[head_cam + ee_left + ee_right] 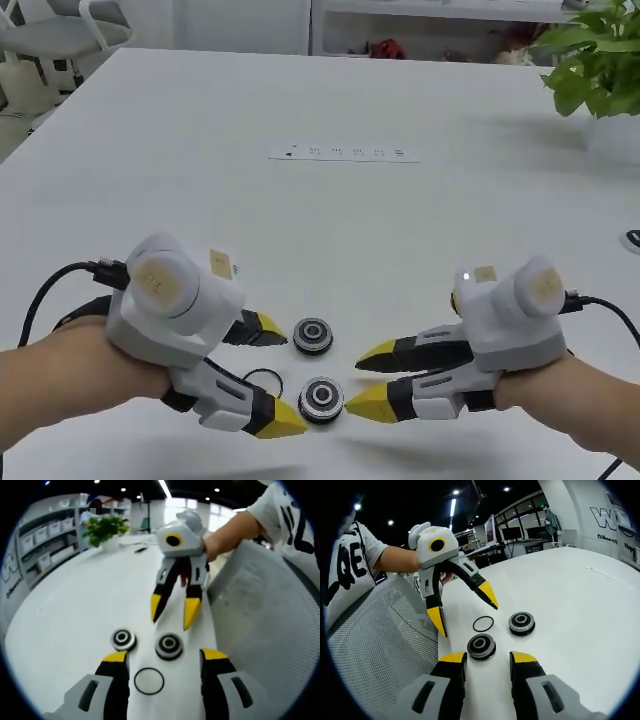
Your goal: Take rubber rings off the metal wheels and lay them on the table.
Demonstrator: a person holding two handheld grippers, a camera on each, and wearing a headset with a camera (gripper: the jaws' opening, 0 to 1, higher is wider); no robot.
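The left tool (281,378) is open, and a loose rubber ring (134,681) lies flat on the desk (330,230) between its spread jaws, untouched. The right tool (360,381) faces it, also open and empty, its tips just beside the near metal wheel (321,397). The second wheel (313,336) sits just beyond. A power strip (345,153) lies farther off.

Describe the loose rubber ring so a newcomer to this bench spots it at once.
Start at the white table and go to its near part, where the left gripper hovers. Between that gripper's open, yellow-tipped jaws a thin black rubber ring lies flat on the tabletop. Unlike the two metal wheels just beyond it, it is a bare loop with table showing through.
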